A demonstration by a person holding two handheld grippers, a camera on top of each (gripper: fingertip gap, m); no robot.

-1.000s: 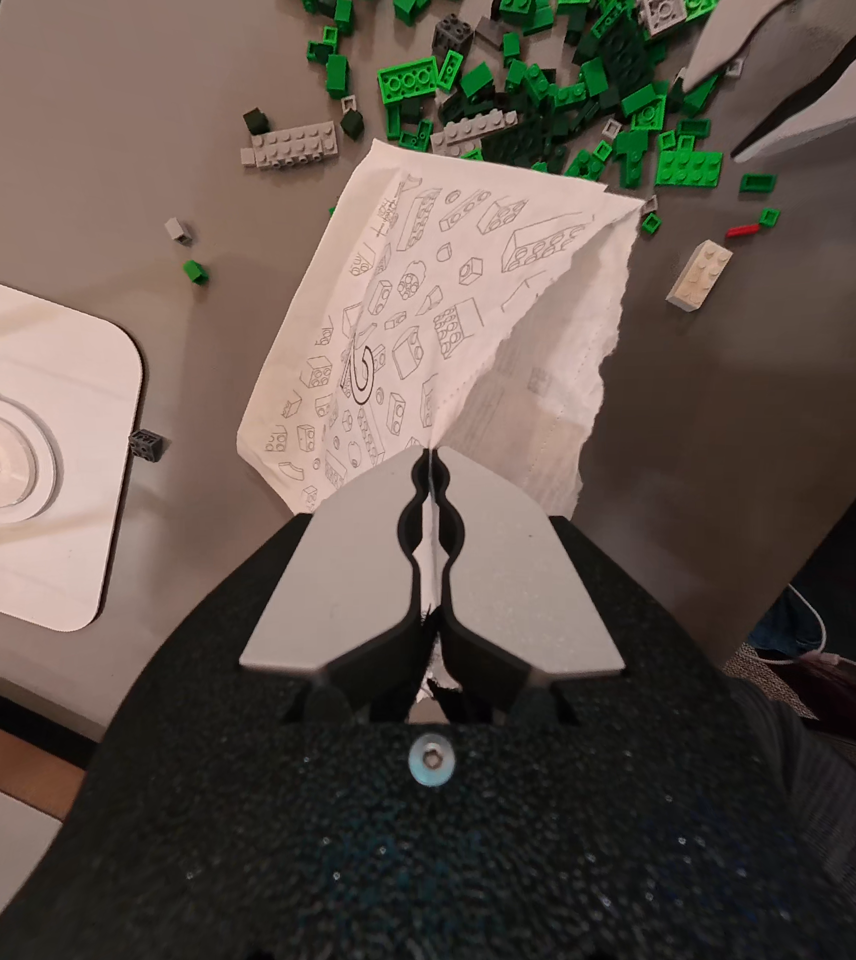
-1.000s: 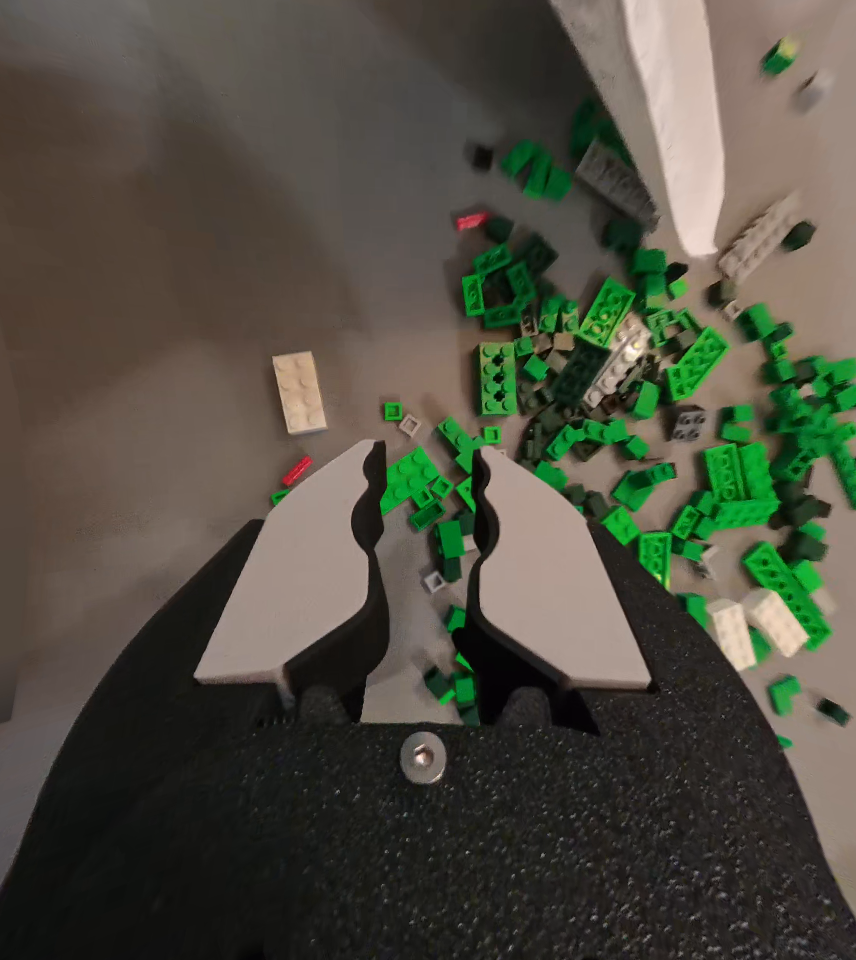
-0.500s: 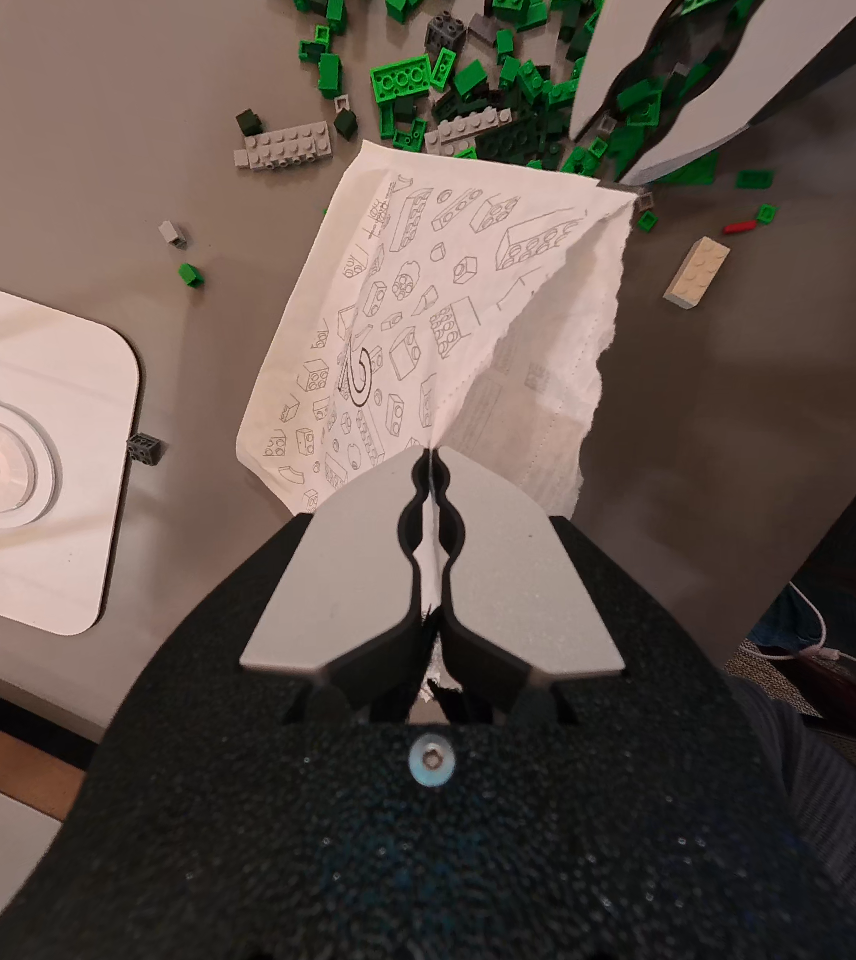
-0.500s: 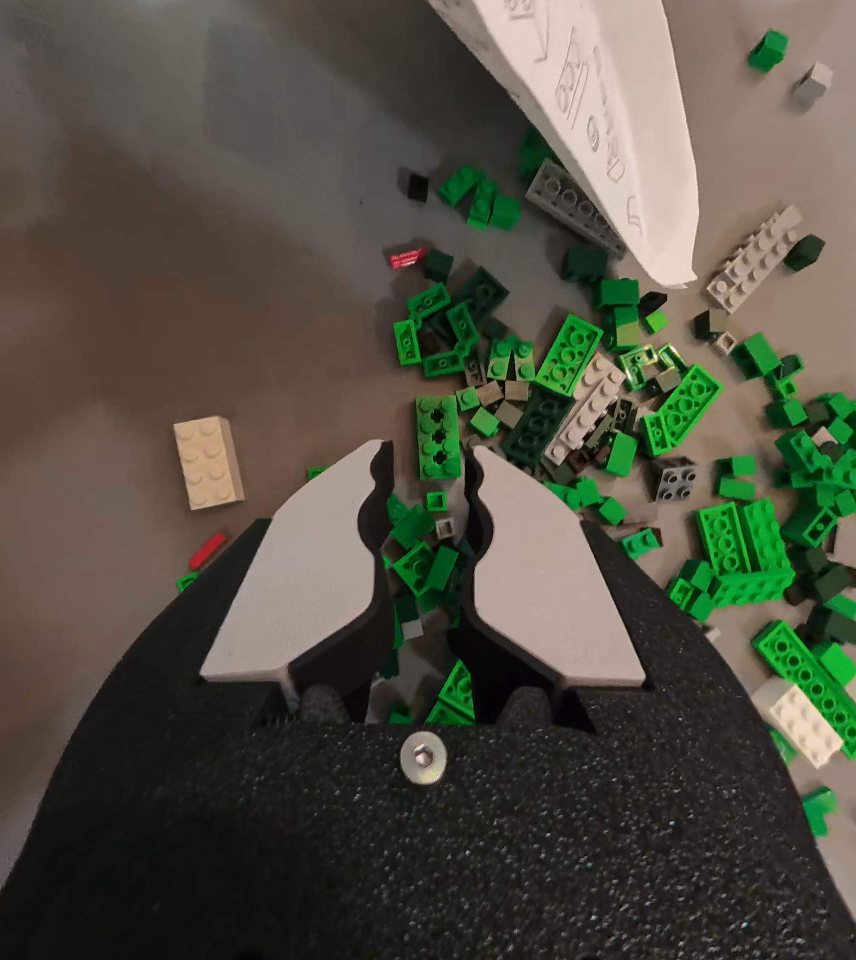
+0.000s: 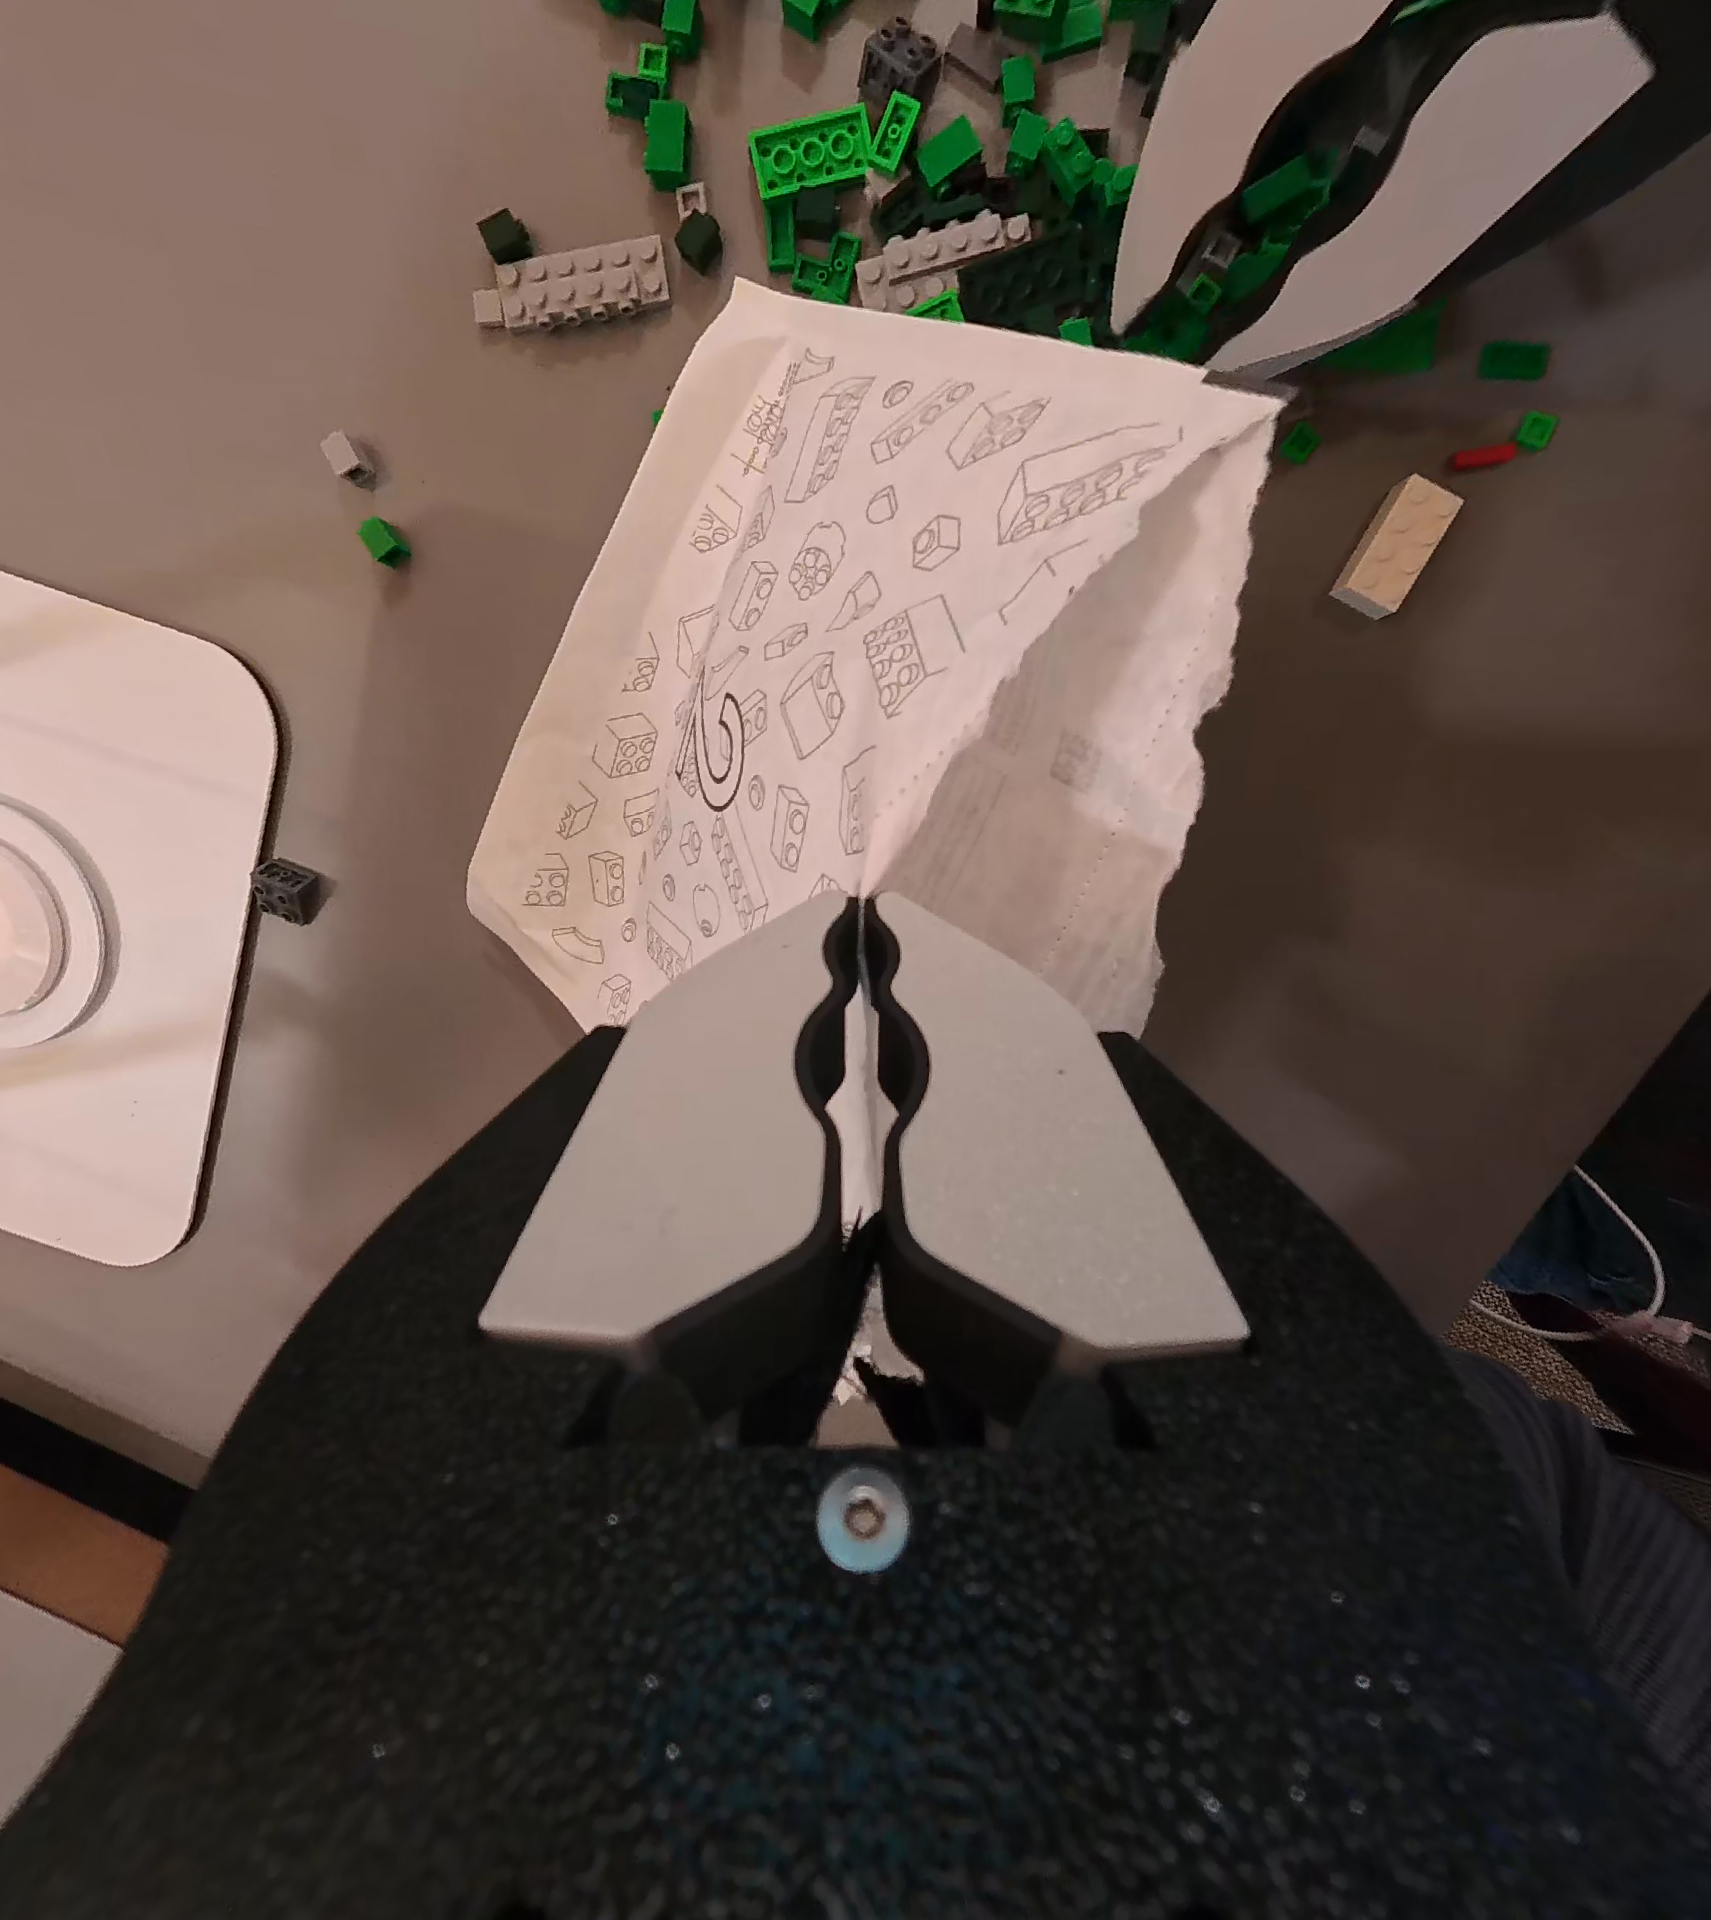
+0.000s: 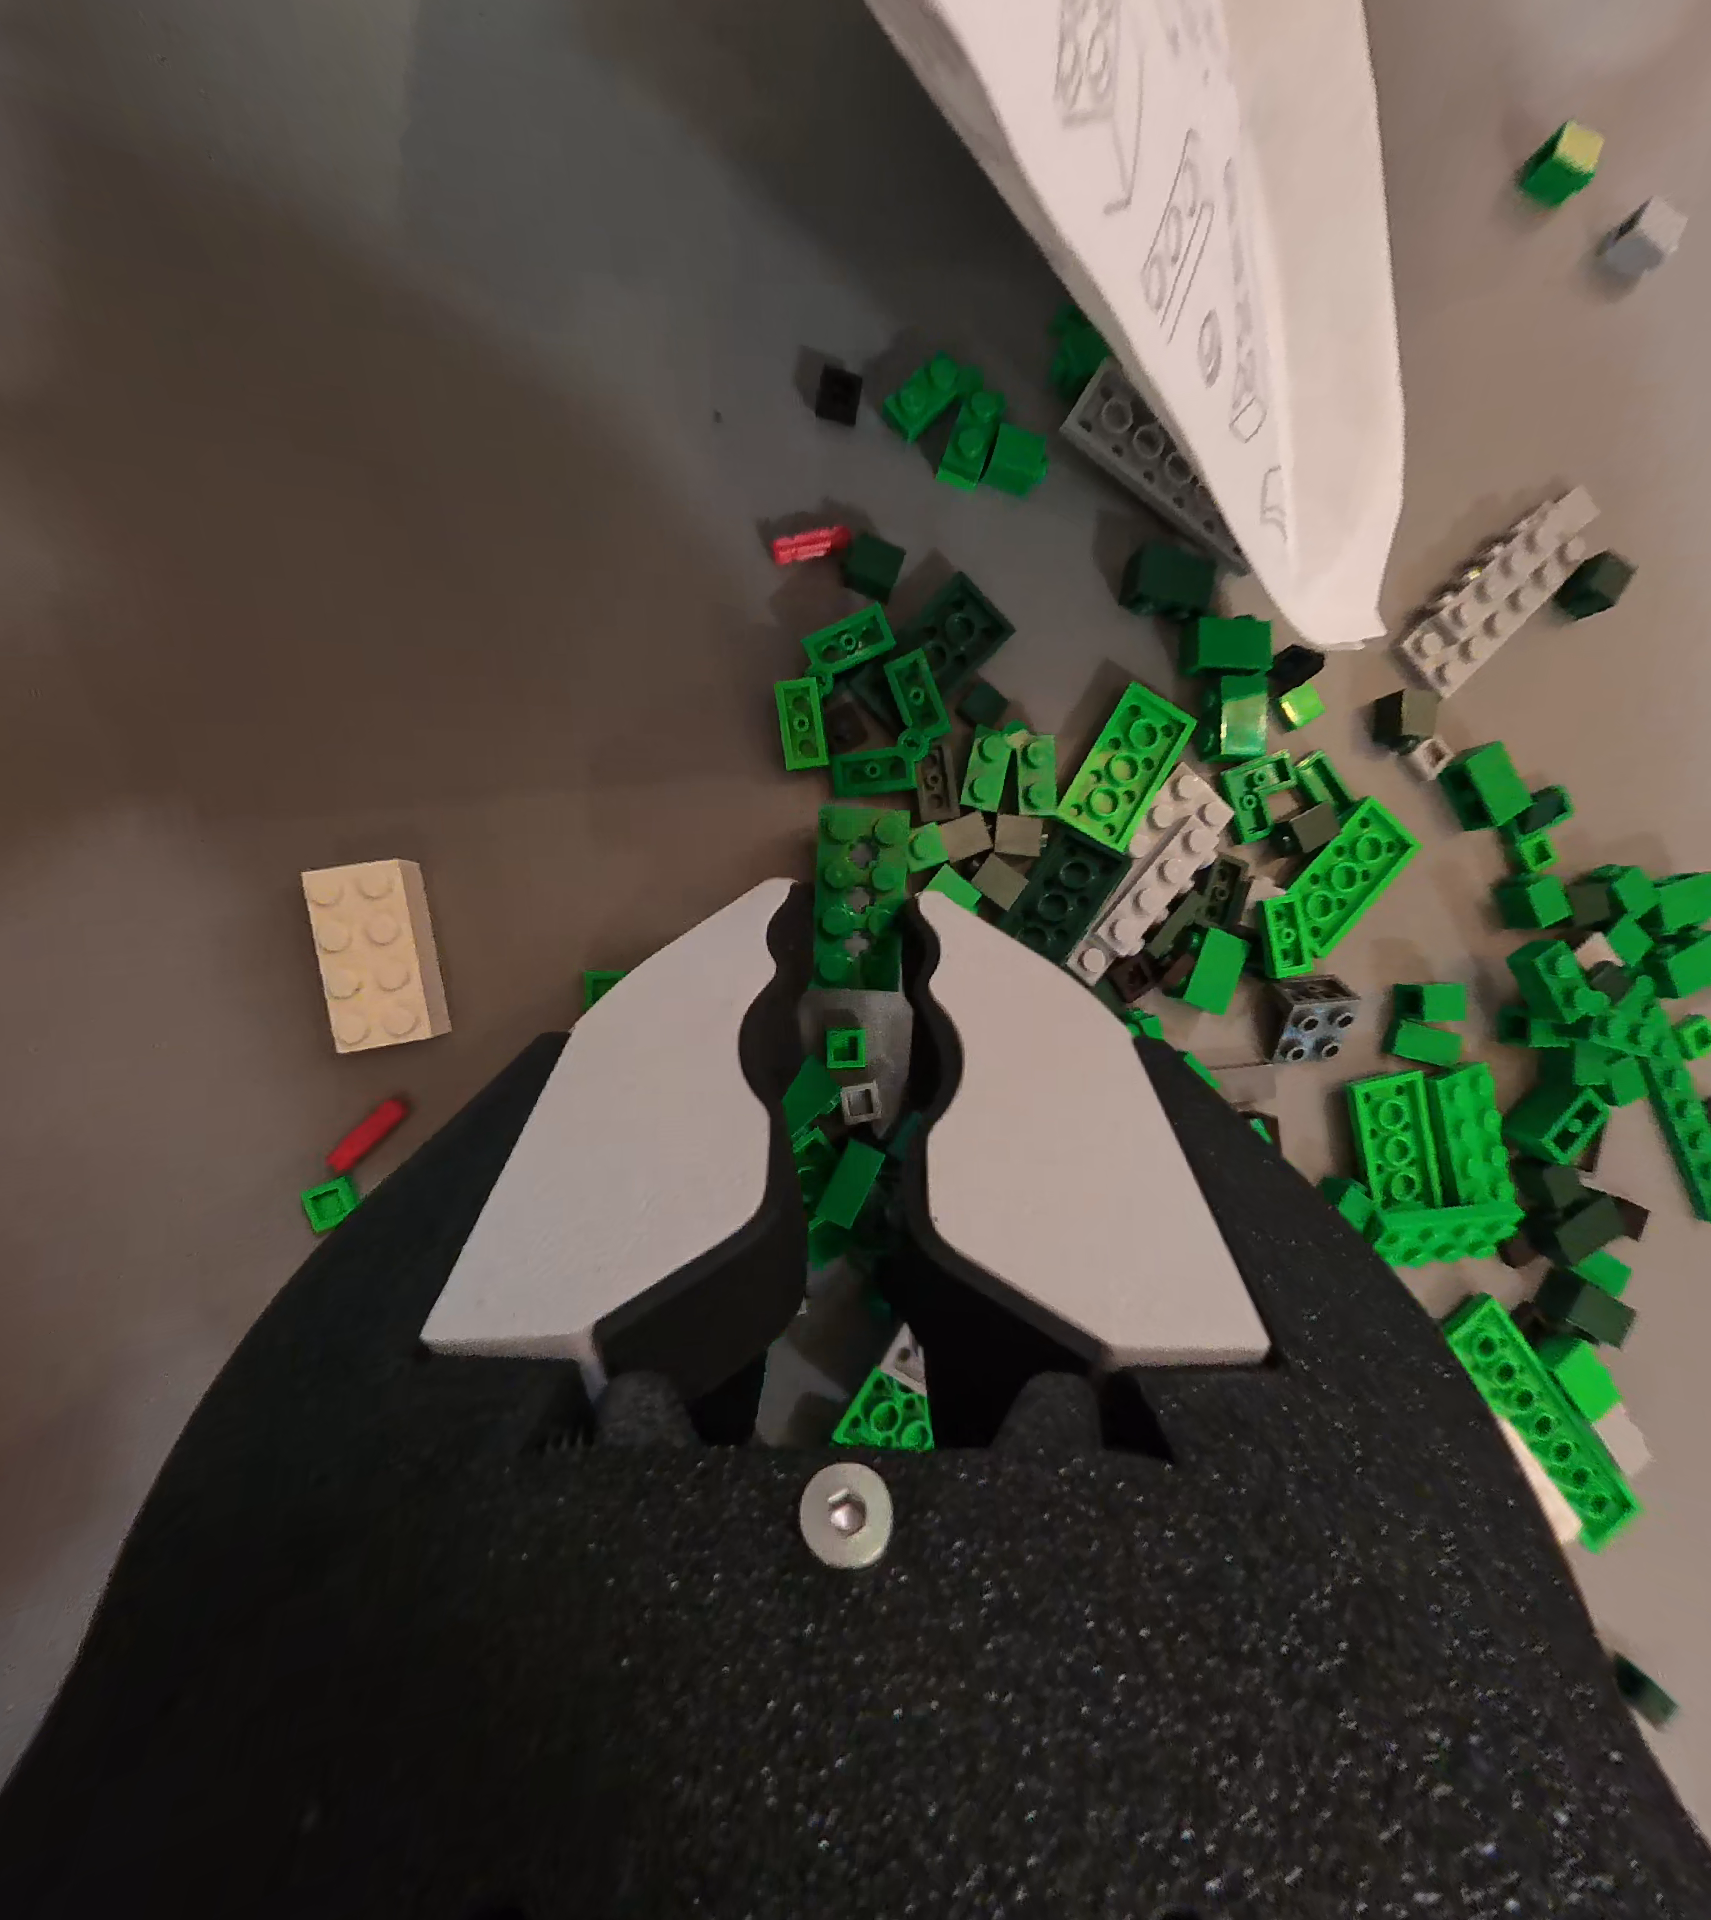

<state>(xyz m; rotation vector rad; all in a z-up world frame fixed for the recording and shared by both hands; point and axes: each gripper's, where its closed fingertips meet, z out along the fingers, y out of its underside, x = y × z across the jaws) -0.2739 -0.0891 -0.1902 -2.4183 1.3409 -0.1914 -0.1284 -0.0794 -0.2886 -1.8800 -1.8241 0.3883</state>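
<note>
Left gripper (image 5: 863, 914) jaws are pressed together on the torn white paper bag (image 5: 830, 665), held above the grey table (image 5: 155, 312); right gripper (image 6: 856, 904) jaws stand slightly spread, empty, over the green brick pile (image 6: 1194, 883), tan brick (image 6: 373, 956) at 9 o'clock.

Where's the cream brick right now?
In the right wrist view the cream brick lies alone on the grey table, left of the right gripper and the green brick pile, just above a small red piece.
</note>
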